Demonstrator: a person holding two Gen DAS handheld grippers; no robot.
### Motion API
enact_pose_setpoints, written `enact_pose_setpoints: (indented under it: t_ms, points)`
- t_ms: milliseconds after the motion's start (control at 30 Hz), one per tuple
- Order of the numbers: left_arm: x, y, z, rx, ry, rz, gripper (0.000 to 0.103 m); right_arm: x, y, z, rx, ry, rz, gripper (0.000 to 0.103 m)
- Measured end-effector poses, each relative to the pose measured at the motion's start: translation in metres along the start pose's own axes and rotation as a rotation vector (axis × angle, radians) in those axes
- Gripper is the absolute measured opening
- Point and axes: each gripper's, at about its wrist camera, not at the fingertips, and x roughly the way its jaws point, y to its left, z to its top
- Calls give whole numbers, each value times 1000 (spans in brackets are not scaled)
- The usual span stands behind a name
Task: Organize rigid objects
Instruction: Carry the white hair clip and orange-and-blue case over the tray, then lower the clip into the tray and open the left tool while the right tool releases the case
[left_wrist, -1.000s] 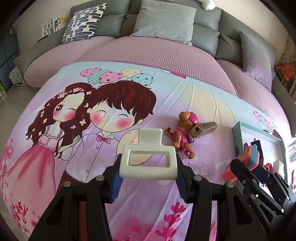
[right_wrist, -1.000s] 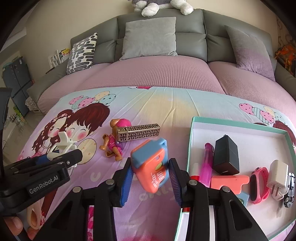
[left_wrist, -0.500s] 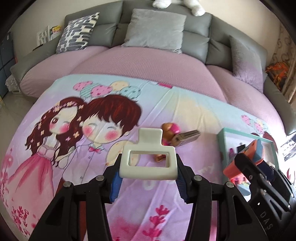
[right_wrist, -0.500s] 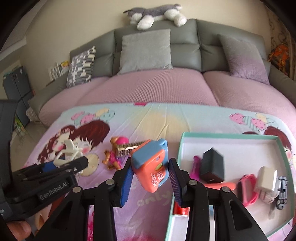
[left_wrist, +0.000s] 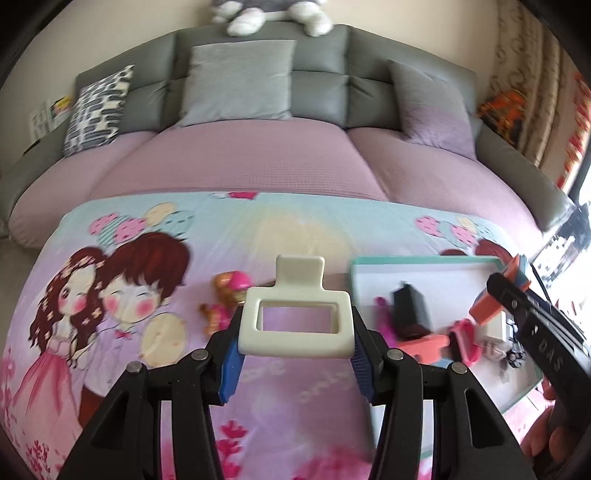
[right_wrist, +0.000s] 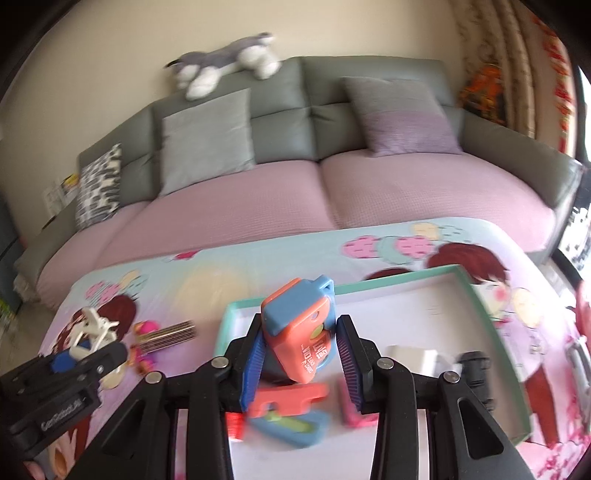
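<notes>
rigid objects sit partly sorted: a teal-rimmed white tray (left_wrist: 424, 263) lies on the cartoon-print sheet (left_wrist: 303, 229) near its right edge, and the rest lie loose on the sheet to the tray's left. the left gripper (left_wrist: 297, 349) is clamped on a cream plastic clip (left_wrist: 295, 317) — its blue pads press both ends of the clip's rectangular frame, the tab pointing away, held up over the sheet just left of the tray's near-left corner. the right gripper (right_wrist: 300, 360) pinches an orange-and-blue toy (right_wrist: 297, 326), tilted, above the tray's left half.

inside the tray, in the left wrist view: a black box (left_wrist: 410, 312) near the left wall, a pink pen-like stick (left_wrist: 384, 317) just beside it, a pink band (left_wrist: 463, 341), a white plug (left_wrist: 493, 326) and a coral flat piece (left_wrist: 421, 347) toward the near edge. the right wrist view adds a blue piece (right_wrist: 295, 430) under the coral one — much of it blurred.

on the sheet, left of the tray, a pink-hatted toy pup (left_wrist: 225, 295) lies touching a patterned gold bar (right_wrist: 168, 332). behind the sheet a grey sofa (left_wrist: 317, 88) carries cushions, and a plush dog (right_wrist: 225, 66) lies on its backrest.
</notes>
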Motion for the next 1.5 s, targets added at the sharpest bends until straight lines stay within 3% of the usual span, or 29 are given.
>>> enact_pose_setpoints:
  t_ms: [233, 533, 767, 1333, 1500]
  points:
    - [8, -63, -3, 149, 18, -46, 52, -5, -51, 5, 81, -7, -76, 41]
    - [28, -120, -16, 255, 77, -108, 52, -3, -101, 3, 148, -3, -183, 41]
    - [44, -127, -24, 279, 123, -95, 52, 19, -104, -6, 131, 52, -202, 41]
    - [60, -125, -29, 275, 171, -56, 52, 27, -95, -6, 76, 53, -263, 42]
    - [62, -126, -29, 276, 177, -49, 54, 33, -96, -8, 78, 72, -267, 56]
